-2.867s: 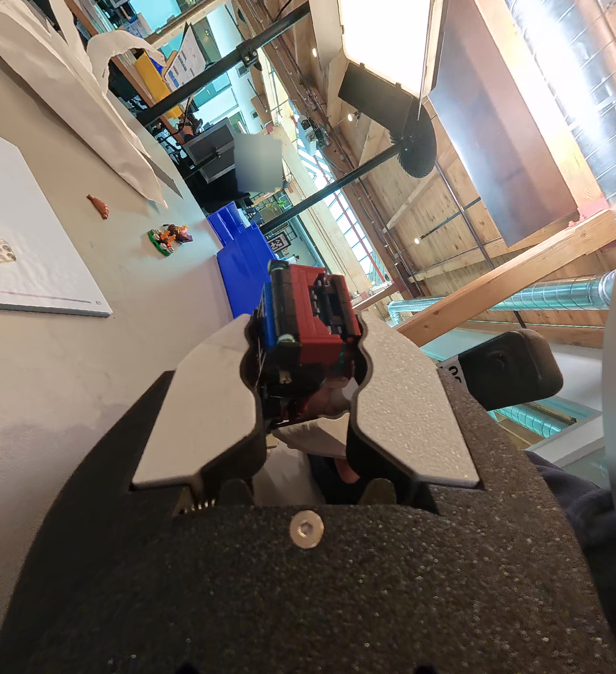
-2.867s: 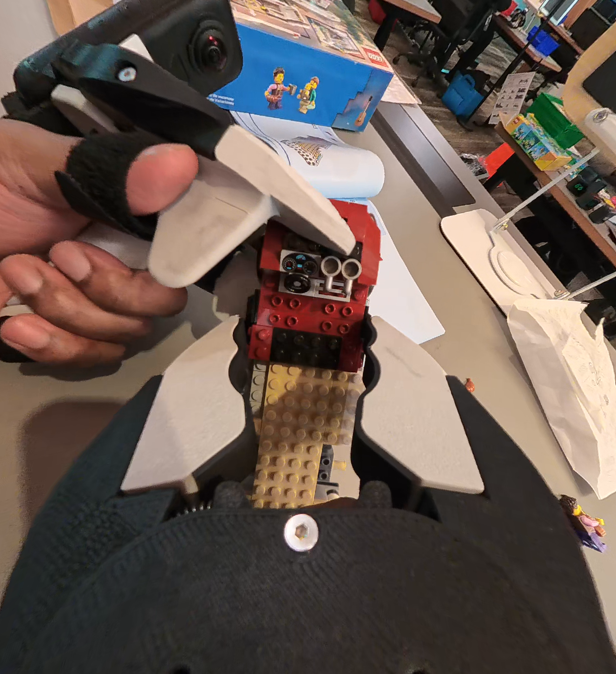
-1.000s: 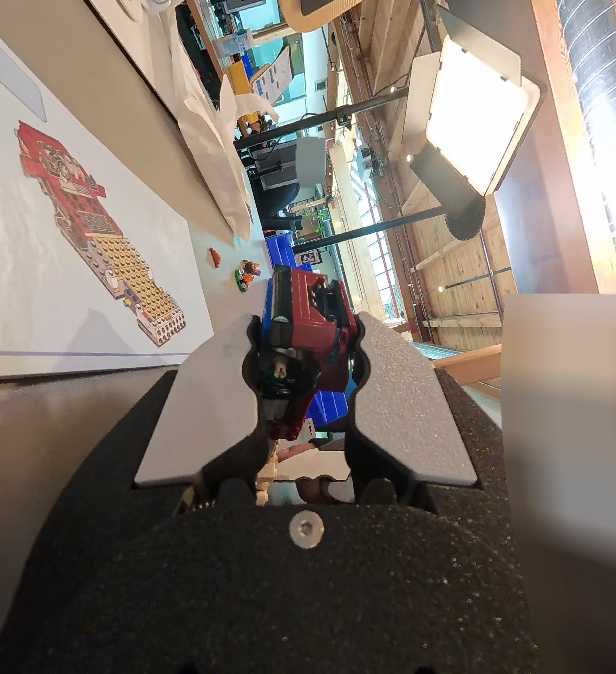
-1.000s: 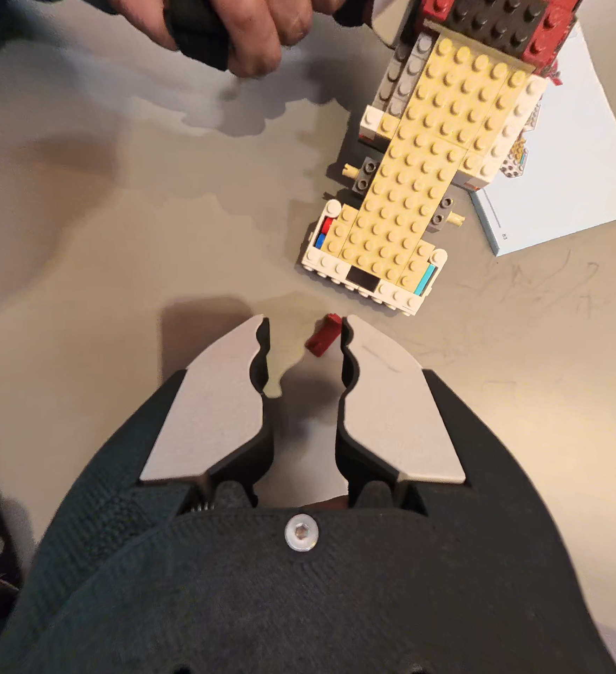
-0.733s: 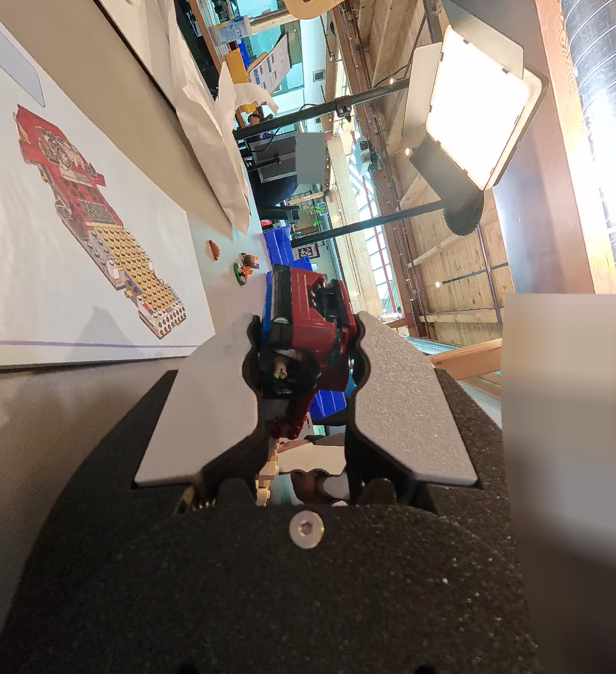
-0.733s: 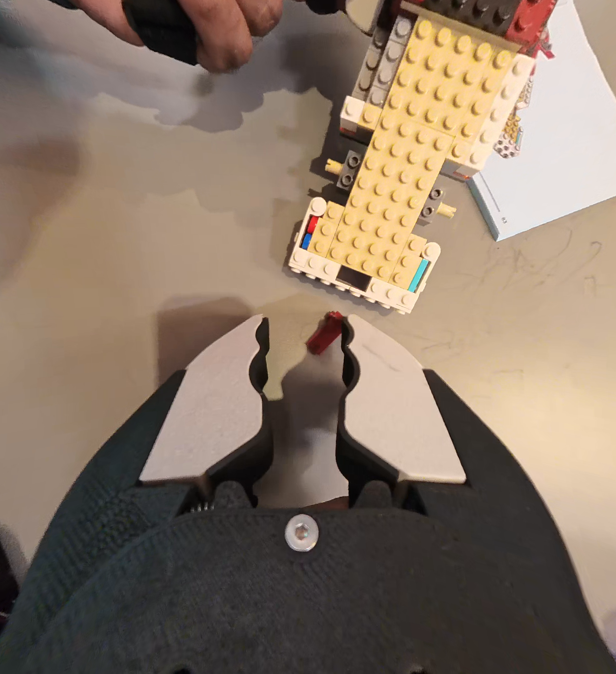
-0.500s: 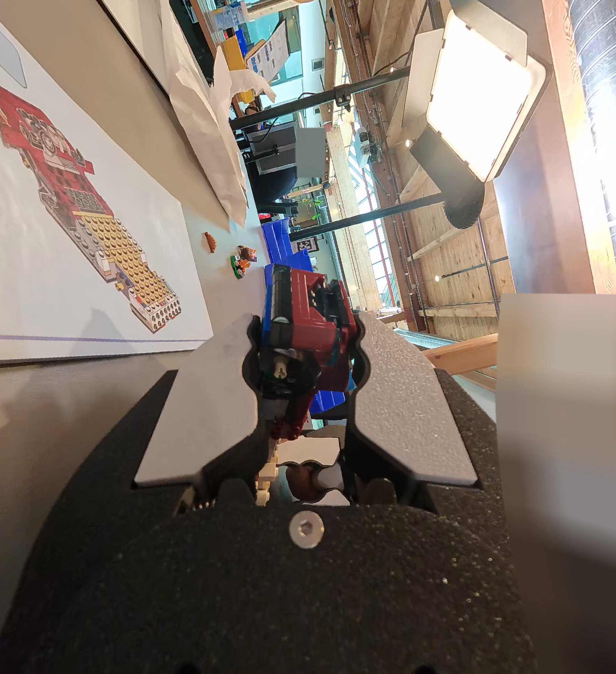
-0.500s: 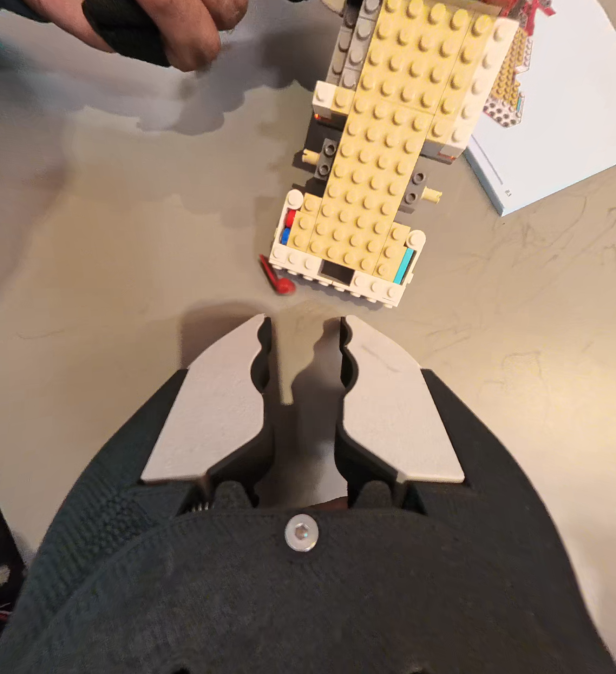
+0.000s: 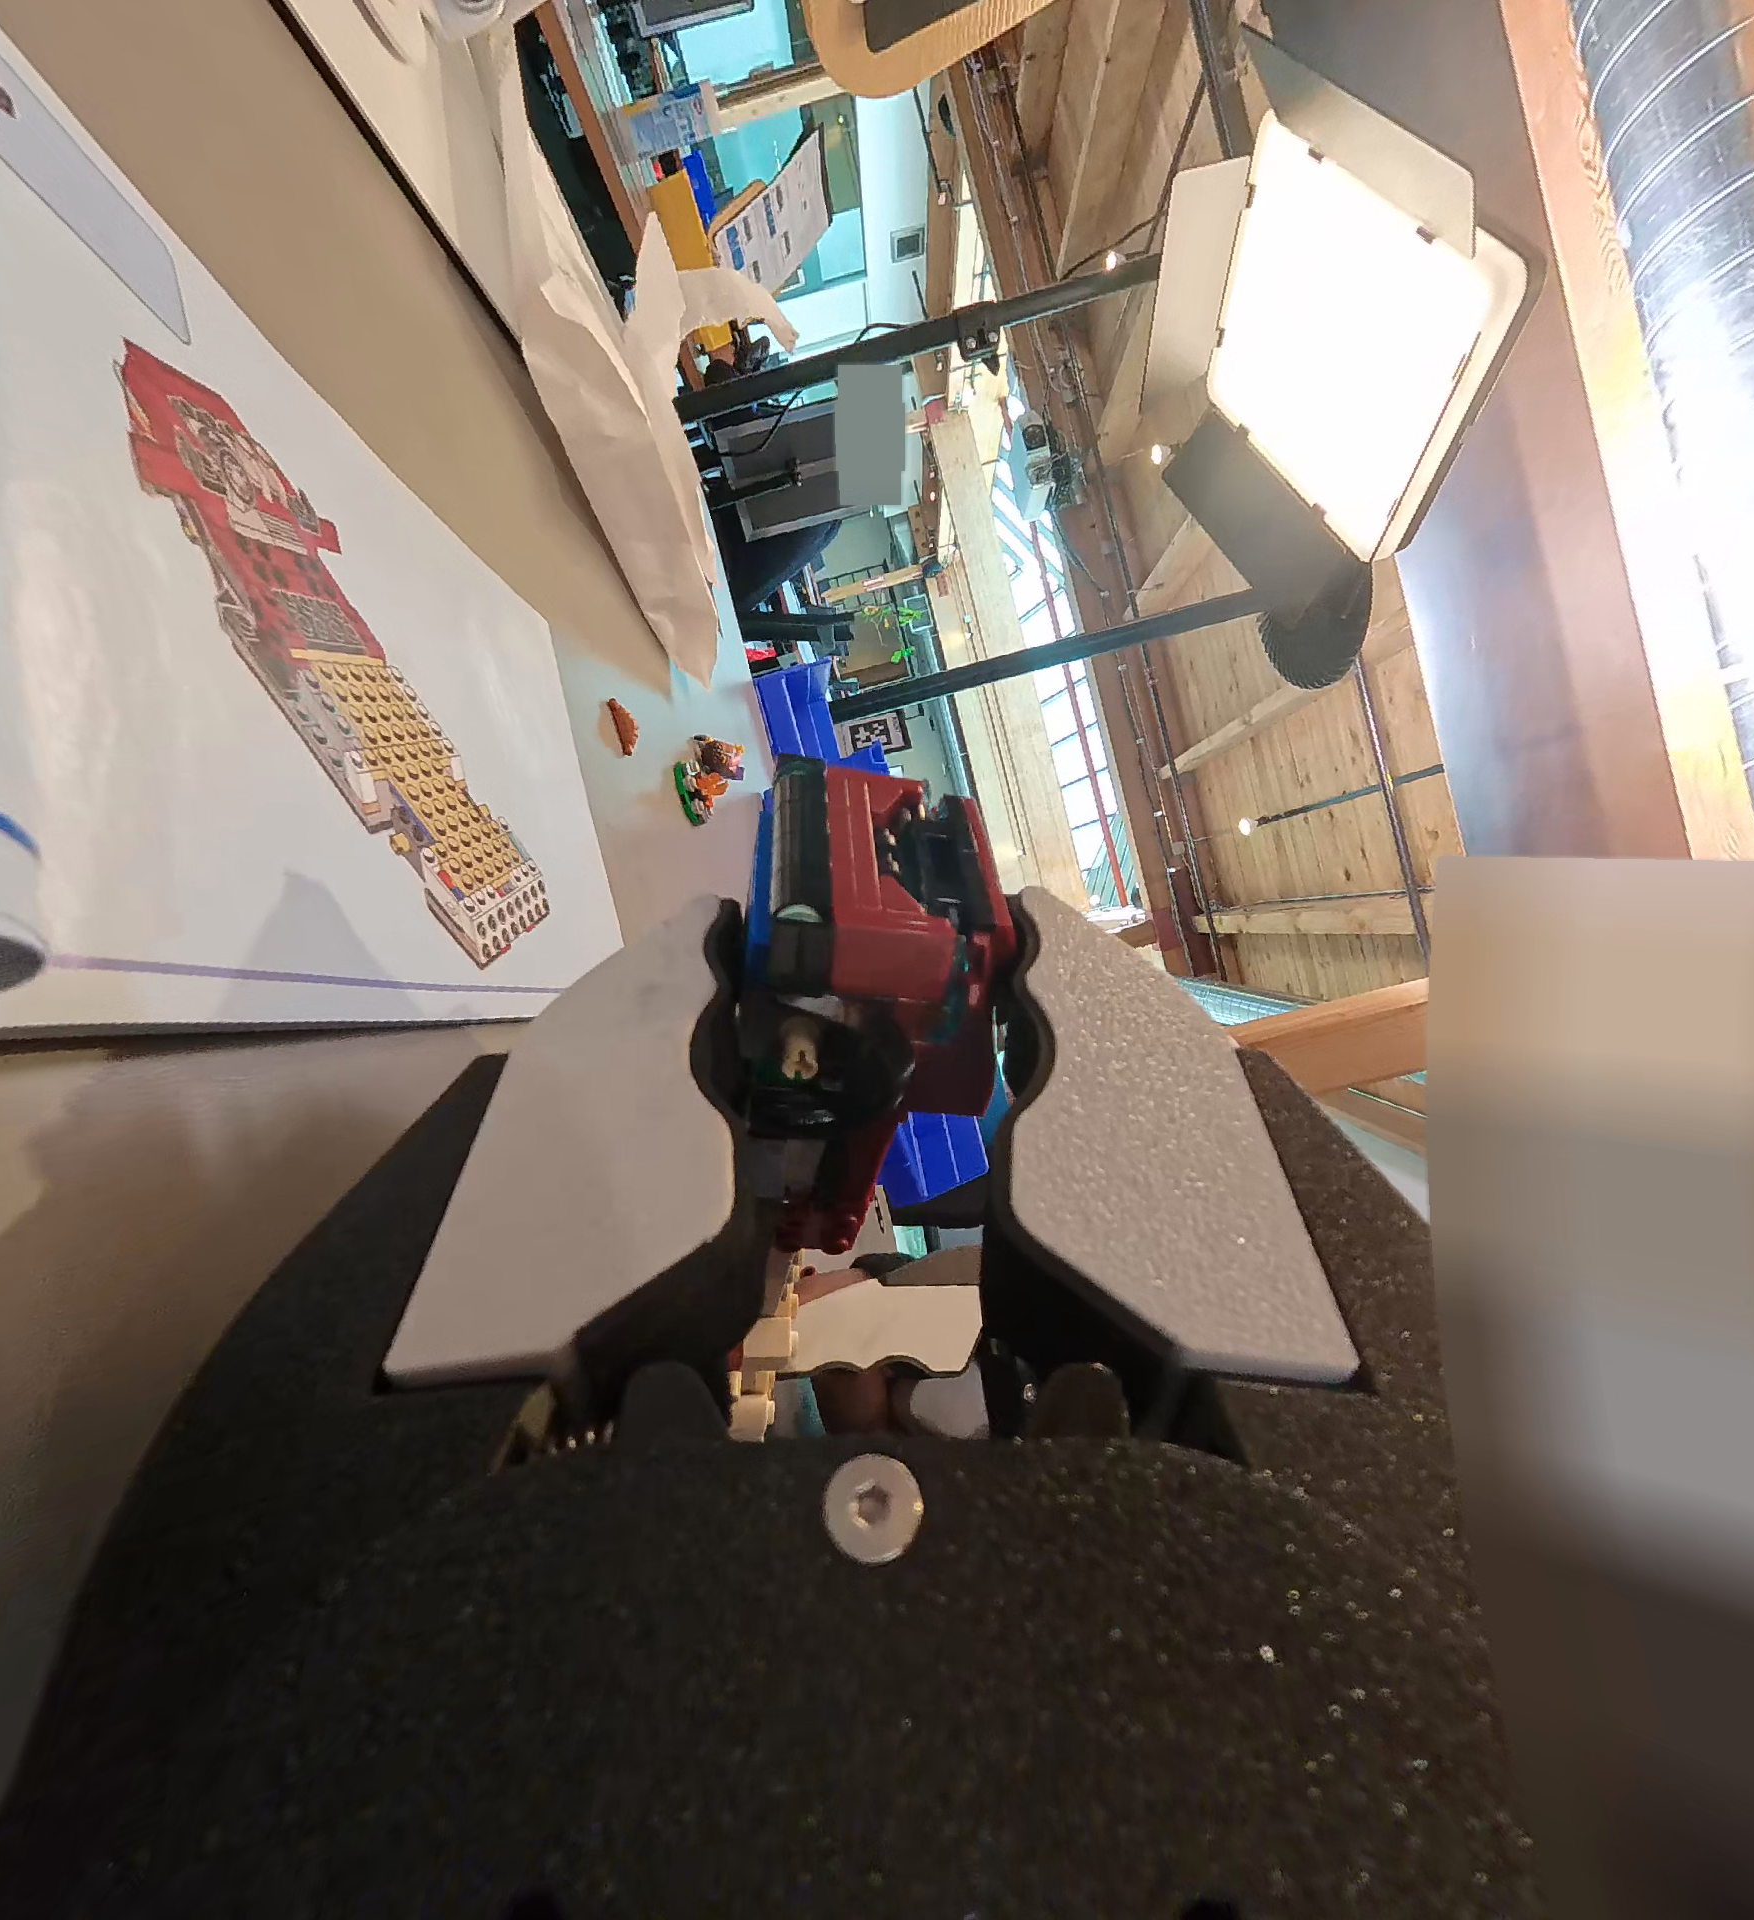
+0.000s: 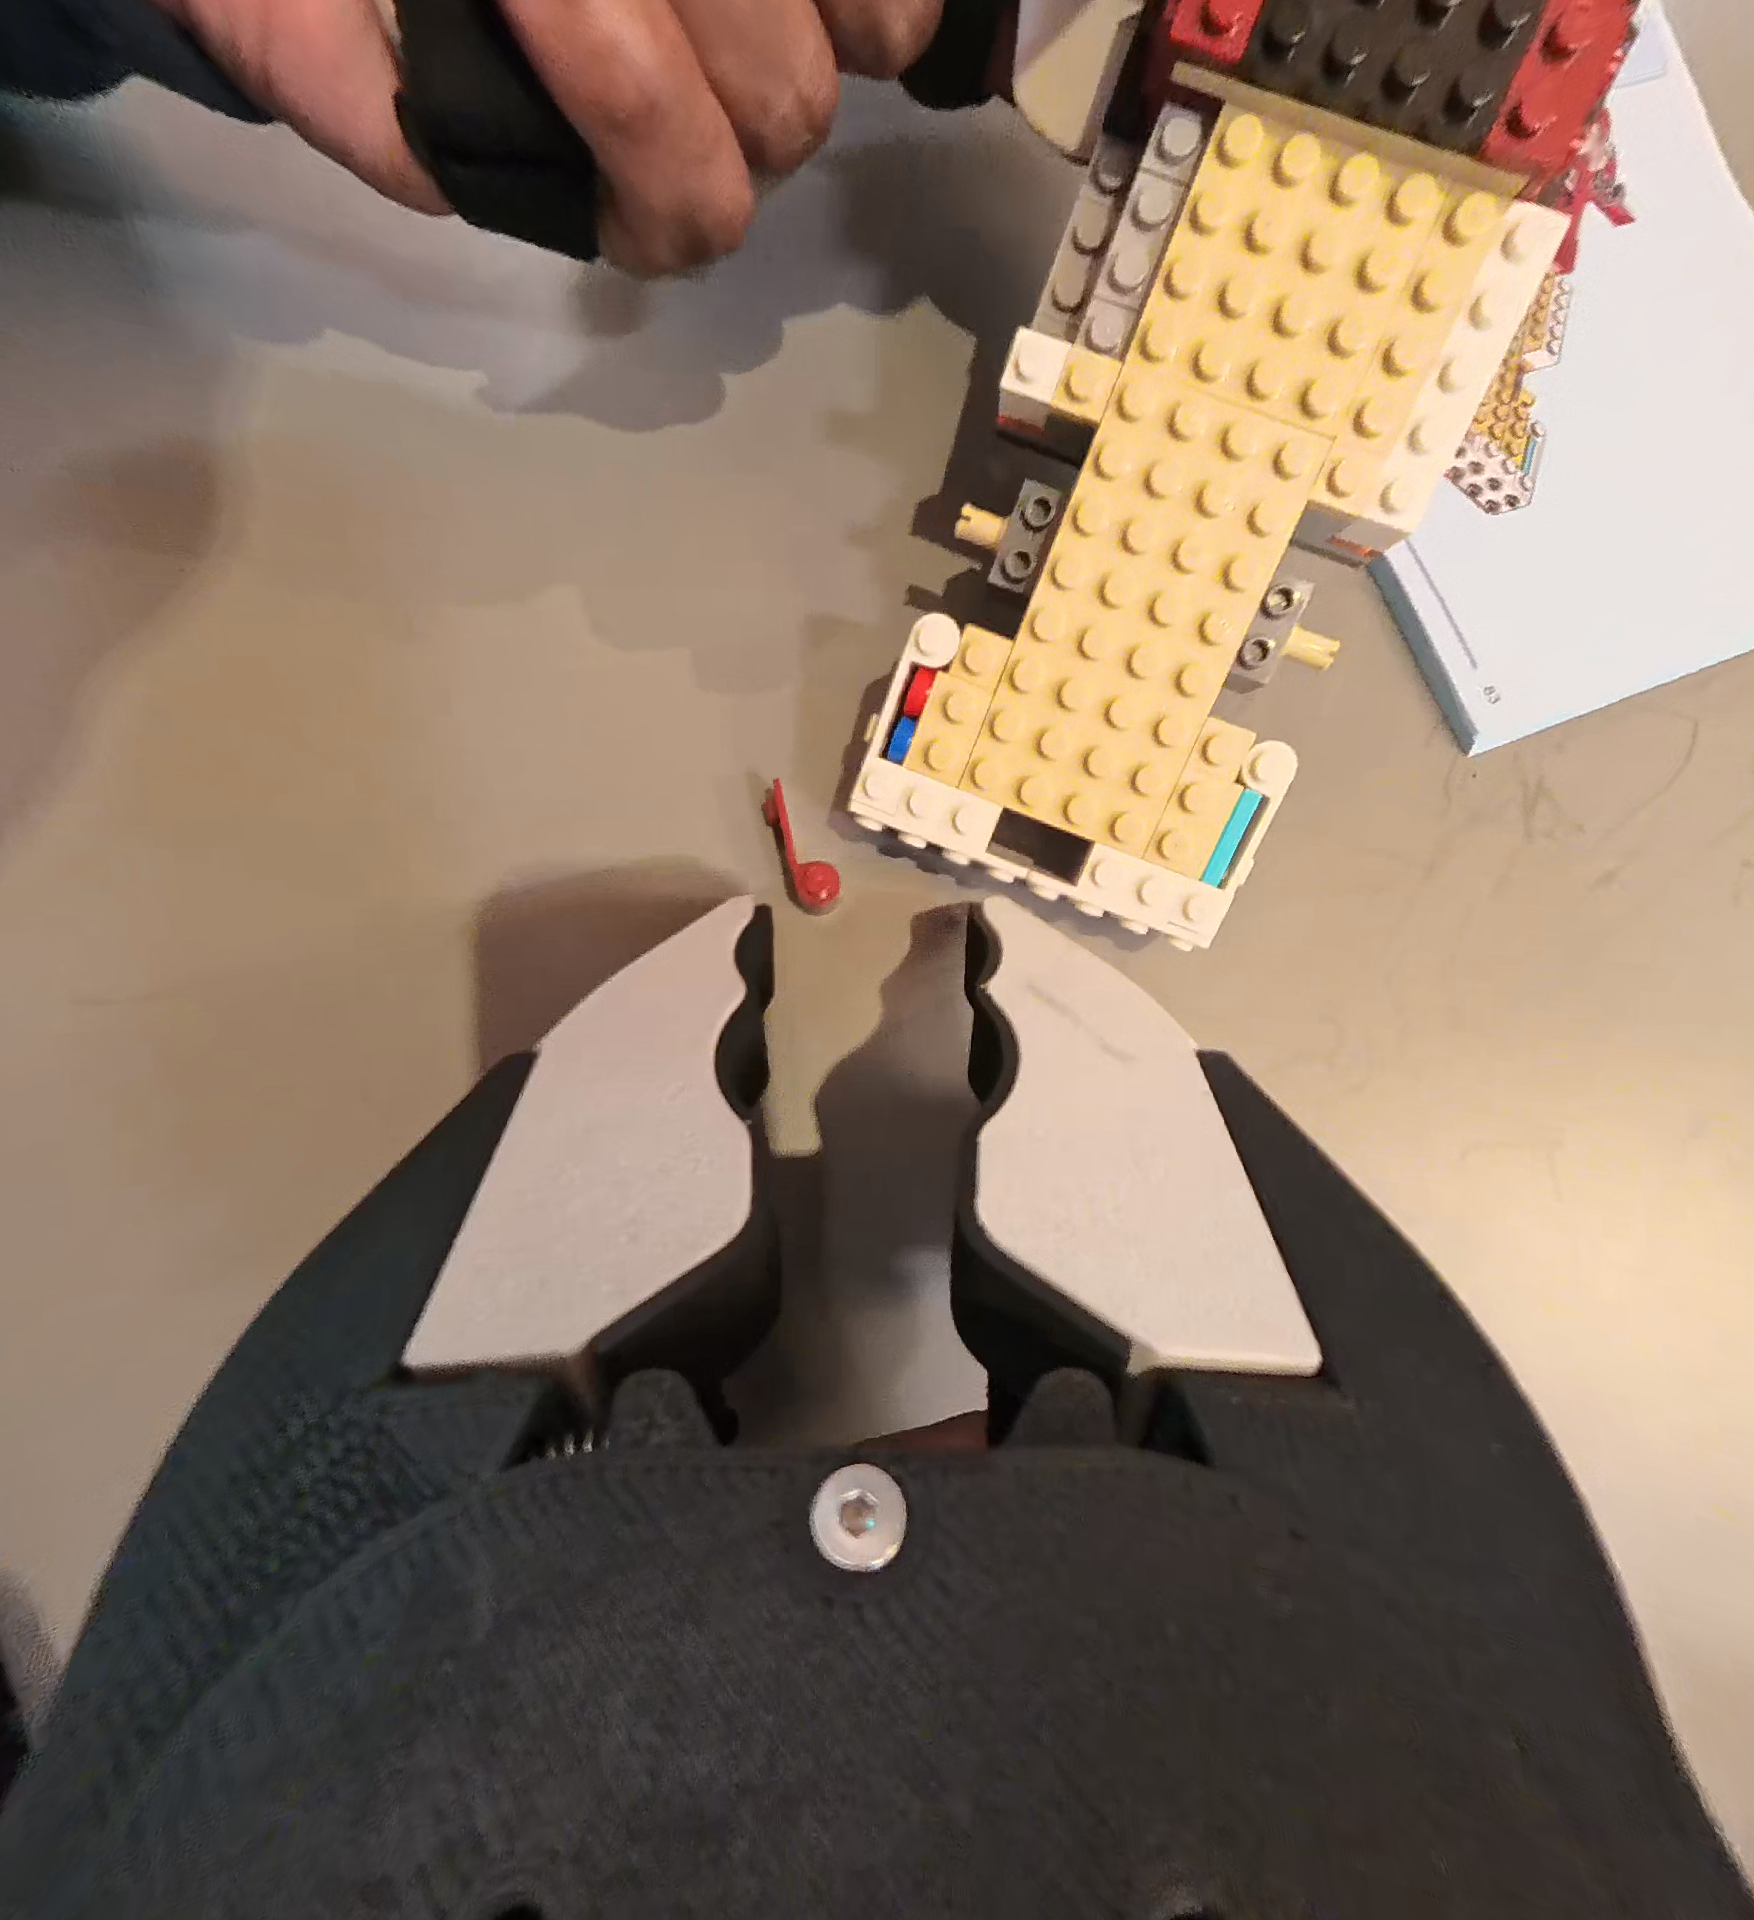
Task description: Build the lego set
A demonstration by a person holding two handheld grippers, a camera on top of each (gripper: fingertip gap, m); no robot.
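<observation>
Red small piece [image 10: 798, 847] lies just beyond the open right claw [image 10: 865, 920].

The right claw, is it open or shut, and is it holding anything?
Open and empty: the right claw shows bare table between its fingers, and the small red piece lies just beyond its tips.

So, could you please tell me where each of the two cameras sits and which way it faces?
Left wrist view: on the left gripper, rolled sideways, looking along the grey table towards wooden ceiling beams; its pads clamp the dark red and tan brick-built vehicle.
Right wrist view: on the right gripper, facing down at the table; jaws open, nothing between them, near a small red lever piece; the person's hand shows.
Shared: the vehicle, table and open instruction booklet.
</observation>
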